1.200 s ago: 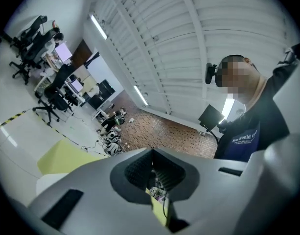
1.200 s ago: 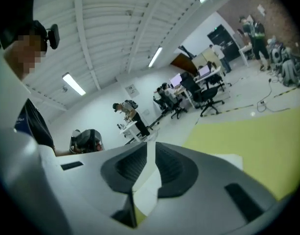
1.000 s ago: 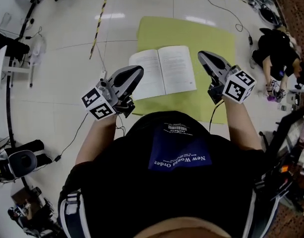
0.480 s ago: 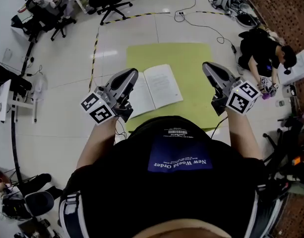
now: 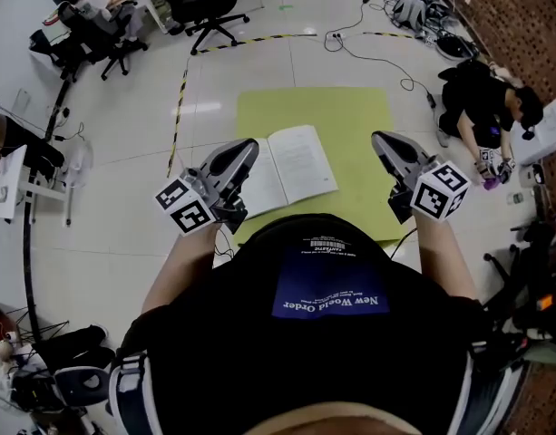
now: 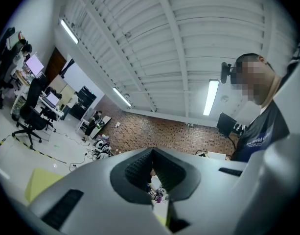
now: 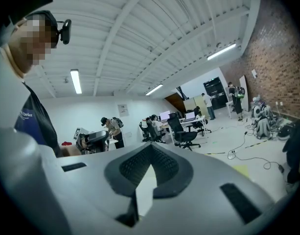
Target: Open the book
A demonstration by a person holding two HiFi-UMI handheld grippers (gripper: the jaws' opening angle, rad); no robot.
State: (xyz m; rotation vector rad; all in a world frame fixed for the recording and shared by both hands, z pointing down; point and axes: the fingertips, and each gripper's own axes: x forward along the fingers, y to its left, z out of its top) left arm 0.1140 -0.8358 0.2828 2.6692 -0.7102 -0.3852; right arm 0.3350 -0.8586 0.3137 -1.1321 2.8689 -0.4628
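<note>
— Left gripper (image 5: 244, 150)?
— Jaws pressed together, nothing between them.
— And the book (image 5: 291, 166)?
— It lies open on the yellow-green mat (image 5: 314, 111) on the floor, between both grippers.
— Right gripper (image 5: 380, 140)?
— Jaws closed too, empty.

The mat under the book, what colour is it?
Light yellow-green; the mat shows best in the head view.

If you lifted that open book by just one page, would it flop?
Probably, yes. The book looks thin, its pages lying flat, so it would likely droop, and the page might tear. It seems light. Pushed, it should slide on the green mat, not roll.
</note>
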